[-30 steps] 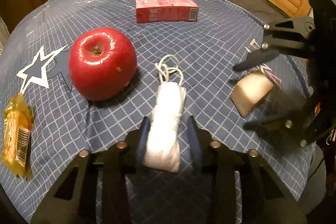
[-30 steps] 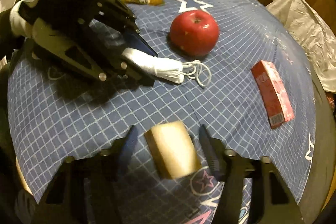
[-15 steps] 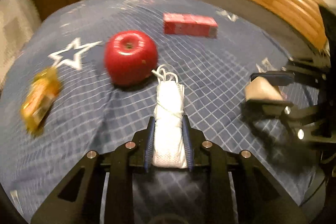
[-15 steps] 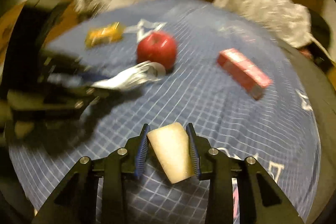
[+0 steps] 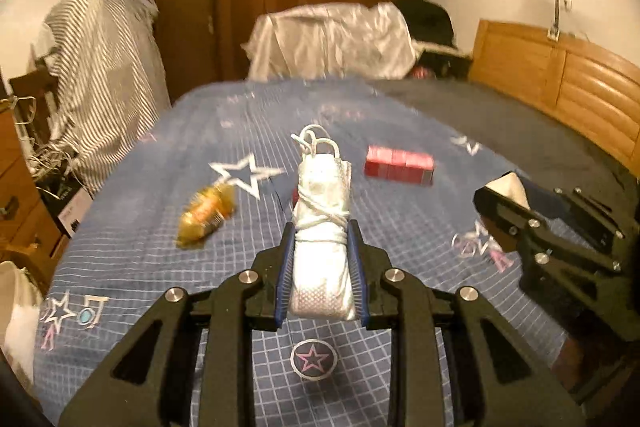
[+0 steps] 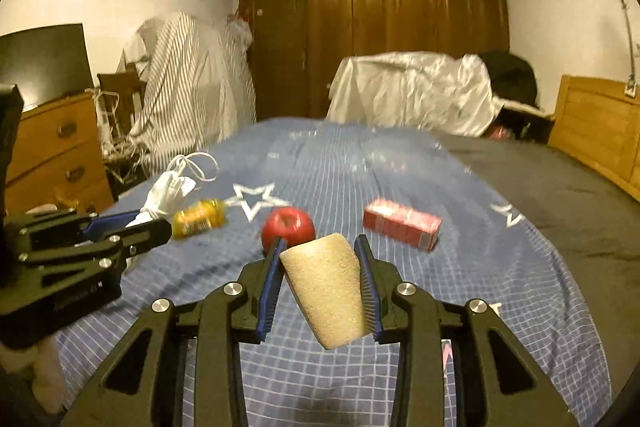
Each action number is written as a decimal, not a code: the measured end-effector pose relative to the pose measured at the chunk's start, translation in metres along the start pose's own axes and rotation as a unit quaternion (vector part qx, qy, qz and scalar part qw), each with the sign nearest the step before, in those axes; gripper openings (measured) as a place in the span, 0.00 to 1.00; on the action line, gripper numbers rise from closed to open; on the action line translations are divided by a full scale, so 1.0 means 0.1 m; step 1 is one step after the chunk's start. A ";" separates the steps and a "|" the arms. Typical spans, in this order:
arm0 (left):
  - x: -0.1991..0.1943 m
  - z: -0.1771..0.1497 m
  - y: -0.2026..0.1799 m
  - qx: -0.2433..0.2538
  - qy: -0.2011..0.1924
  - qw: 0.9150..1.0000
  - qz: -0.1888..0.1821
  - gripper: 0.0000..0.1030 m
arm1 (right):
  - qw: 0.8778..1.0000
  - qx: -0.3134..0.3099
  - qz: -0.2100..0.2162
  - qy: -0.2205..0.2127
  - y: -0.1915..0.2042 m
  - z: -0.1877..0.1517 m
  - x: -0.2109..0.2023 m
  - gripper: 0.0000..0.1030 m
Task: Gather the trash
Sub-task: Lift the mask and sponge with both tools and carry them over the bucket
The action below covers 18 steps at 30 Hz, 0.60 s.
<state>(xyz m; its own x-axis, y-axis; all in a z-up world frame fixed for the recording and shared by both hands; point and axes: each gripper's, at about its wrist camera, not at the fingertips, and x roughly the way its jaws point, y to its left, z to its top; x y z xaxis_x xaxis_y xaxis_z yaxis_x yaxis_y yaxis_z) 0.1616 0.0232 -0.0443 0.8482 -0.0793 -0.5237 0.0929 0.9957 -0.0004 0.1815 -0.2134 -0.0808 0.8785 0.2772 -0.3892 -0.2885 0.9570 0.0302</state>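
Observation:
My left gripper (image 5: 320, 267) is shut on a rolled white face mask (image 5: 322, 227) with its ear loops sticking out ahead, held above the blue bedspread (image 5: 160, 267). My right gripper (image 6: 320, 279) is shut on a tan sponge wedge (image 6: 326, 287), also lifted off the bed. Each gripper shows in the other's view: the right one (image 5: 520, 203) at the right edge, the left one (image 6: 132, 227) at the left with the mask (image 6: 168, 193). A yellow snack wrapper (image 5: 204, 215) and a red carton (image 5: 398, 165) lie on the bedspread.
A red apple (image 6: 288, 227) sits on the bed just beyond the sponge, mostly hidden behind the mask in the left wrist view. A wooden headboard (image 5: 560, 87) runs along the right. A dresser (image 6: 52, 147) and a striped cloth-covered chair (image 6: 188, 87) stand left of the bed.
Both grippers closed on their items and lifted them off the bed. Both cameras tilted up from looking down at the bedspread to looking across the room.

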 end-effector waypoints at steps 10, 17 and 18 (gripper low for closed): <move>-0.47 0.15 0.22 -0.016 -0.040 0.999 0.033 0.23 | 0.999 -0.015 0.009 -0.028 0.39 0.34 -0.39 0.35; -0.72 0.20 0.76 -0.039 -0.050 0.995 0.080 0.23 | 0.997 -0.045 0.056 -0.040 0.97 0.68 -0.41 0.35; -0.76 0.20 0.88 -0.044 -0.050 0.994 0.089 0.23 | 0.996 -0.048 0.063 -0.041 1.06 0.73 -0.40 0.35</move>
<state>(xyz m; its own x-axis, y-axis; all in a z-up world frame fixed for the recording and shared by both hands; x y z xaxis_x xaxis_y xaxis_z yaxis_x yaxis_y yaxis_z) 0.1159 0.1154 0.0123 0.8946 0.0991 -0.4357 -0.1060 0.9943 0.0085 0.1440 -0.1171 0.0048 0.8600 0.4038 -0.3121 -0.4296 0.9029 -0.0157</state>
